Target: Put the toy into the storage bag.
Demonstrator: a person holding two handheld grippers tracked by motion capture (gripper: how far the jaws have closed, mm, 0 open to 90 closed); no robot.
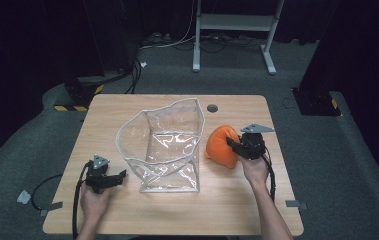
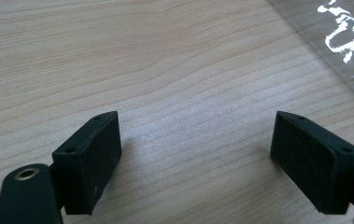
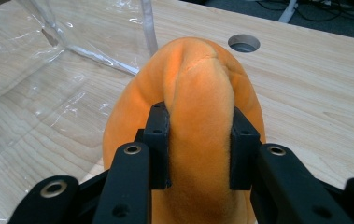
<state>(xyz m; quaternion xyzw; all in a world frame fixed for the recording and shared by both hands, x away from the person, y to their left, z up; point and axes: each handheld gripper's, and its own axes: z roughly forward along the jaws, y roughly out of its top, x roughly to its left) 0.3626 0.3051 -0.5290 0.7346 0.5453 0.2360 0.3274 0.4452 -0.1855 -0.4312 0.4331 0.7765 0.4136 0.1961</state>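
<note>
- The orange plush cushion (image 3: 198, 121) is soft and rounded, with a fuzzy nap; it sits on the desk (image 1: 237, 200) on the person's right, just beside the clear plastic bag (image 1: 164, 145).
- The right gripper (image 3: 199, 144) has its jaws pressed into a fold of the plush from both sides, so the fabric bulges up between the black pads. That pinch is plain in the right gripper view; from the high view the right gripper (image 1: 234, 143) merely meets the cushion's right flank.
- The bag is glossy, crinkled transparent film with a pale piped rim, standing open-mouthed at mid-desk.
- A round cable hole (image 3: 244, 43) lies in the wood beyond the cushion.
- The left gripper (image 2: 195, 154) hangs over bare light wood grain, jaws wide apart with nothing between them; a corner of the bag's film shows at the upper right there.
- In the high view the left gripper (image 1: 122, 174) is near the bag's lower left corner, well apart from the cushion.
</note>
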